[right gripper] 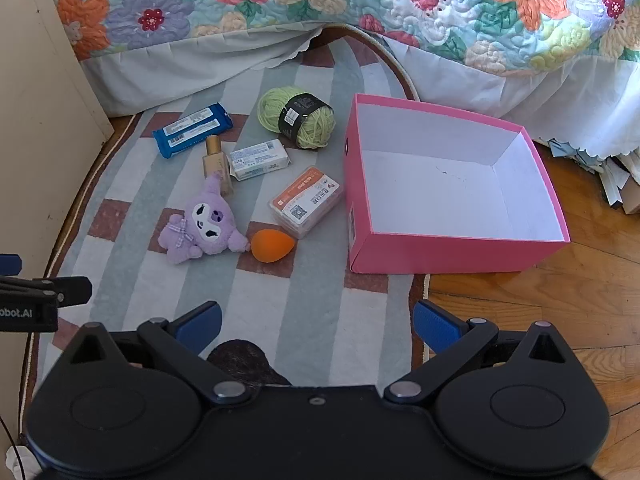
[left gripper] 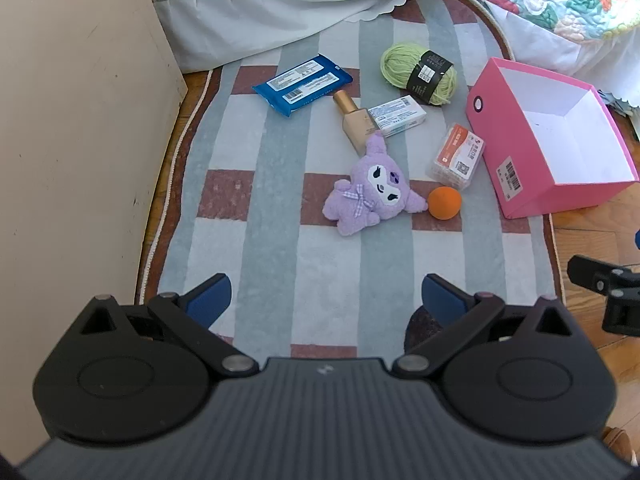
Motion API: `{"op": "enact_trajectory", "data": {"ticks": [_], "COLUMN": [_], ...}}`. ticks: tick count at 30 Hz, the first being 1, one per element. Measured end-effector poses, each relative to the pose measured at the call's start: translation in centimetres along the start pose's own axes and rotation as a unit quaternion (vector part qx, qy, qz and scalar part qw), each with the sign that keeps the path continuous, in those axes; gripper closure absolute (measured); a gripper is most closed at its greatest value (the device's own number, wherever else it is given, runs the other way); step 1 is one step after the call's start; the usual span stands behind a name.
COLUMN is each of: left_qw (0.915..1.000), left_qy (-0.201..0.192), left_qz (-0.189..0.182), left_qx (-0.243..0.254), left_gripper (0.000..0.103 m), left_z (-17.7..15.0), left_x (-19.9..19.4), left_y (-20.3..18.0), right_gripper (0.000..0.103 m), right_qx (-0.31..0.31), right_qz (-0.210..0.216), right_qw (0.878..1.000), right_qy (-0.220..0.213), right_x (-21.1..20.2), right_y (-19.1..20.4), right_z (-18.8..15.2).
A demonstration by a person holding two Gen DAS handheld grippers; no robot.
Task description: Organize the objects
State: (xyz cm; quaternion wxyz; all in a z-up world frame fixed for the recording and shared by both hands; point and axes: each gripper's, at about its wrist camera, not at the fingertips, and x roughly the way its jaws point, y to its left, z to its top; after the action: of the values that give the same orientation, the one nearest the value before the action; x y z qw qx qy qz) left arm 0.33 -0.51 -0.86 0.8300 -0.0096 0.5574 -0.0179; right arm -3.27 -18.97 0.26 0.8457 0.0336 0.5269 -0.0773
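Observation:
On a striped rug lie a purple plush toy (left gripper: 370,192) (right gripper: 206,226), an orange egg-shaped sponge (left gripper: 444,203) (right gripper: 273,245), a clear box with an orange label (left gripper: 456,156) (right gripper: 306,201), a beige bottle (left gripper: 354,122) (right gripper: 217,164), a white carton (left gripper: 397,115) (right gripper: 259,159), a blue packet (left gripper: 302,84) (right gripper: 193,129) and green yarn (left gripper: 418,72) (right gripper: 297,117). An empty pink box (left gripper: 556,136) (right gripper: 452,184) stands to their right. My left gripper (left gripper: 326,300) and right gripper (right gripper: 316,322) both hover open and empty, short of the objects.
A bed with a floral quilt (right gripper: 320,4) and white skirt runs along the back. A beige cabinet side (left gripper: 72,120) stands at the left. Wooden floor (right gripper: 560,300) lies right of the rug (left gripper: 280,248), with papers (right gripper: 612,172) at the far right.

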Motion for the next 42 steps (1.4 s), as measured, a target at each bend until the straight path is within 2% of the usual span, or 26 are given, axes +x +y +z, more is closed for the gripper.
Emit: {"op": "enact_trajectory", "data": {"ticks": [20, 21, 38, 40, 42], "left_qw": [1.0, 0.9981, 0.9978, 0.9977, 0.9977], "left_qy": [0.002, 0.004, -0.004, -0.009, -0.022], "left_qz": [-0.002, -0.024, -0.022, -0.018, -0.01], "left_qx": [0.002, 0.057, 0.062, 0.065, 0.064], "left_gripper": [0.0, 0.0, 0.0, 0.0, 0.0], "left_z": [-0.21, -0.19, -0.32, -0.01, 0.41], "left_x": [0.28, 0.25, 0.42, 0.59, 0.59], "left_y": [-0.02, 0.02, -0.02, 0.26, 0.77], "right_gripper": [0.0, 0.0, 0.0, 0.0, 0.0], "right_qx": [0.0, 0.0, -0.011, -0.022, -0.043], "right_qz": [0.0, 0.0, 0.0, 0.003, 0.014], "right_qw": [1.0, 1.0, 1.0, 1.0, 0.999], "right_qy": [0.001, 0.002, 0.01, 0.003, -0.025], "right_x": [0.08, 0.09, 0.69, 0.56, -0.03], "right_y": [-0.12, -0.1, -0.27, -0.27, -0.29], "right_z": [0.02, 0.03, -0.18, 0.05, 0.11]}}
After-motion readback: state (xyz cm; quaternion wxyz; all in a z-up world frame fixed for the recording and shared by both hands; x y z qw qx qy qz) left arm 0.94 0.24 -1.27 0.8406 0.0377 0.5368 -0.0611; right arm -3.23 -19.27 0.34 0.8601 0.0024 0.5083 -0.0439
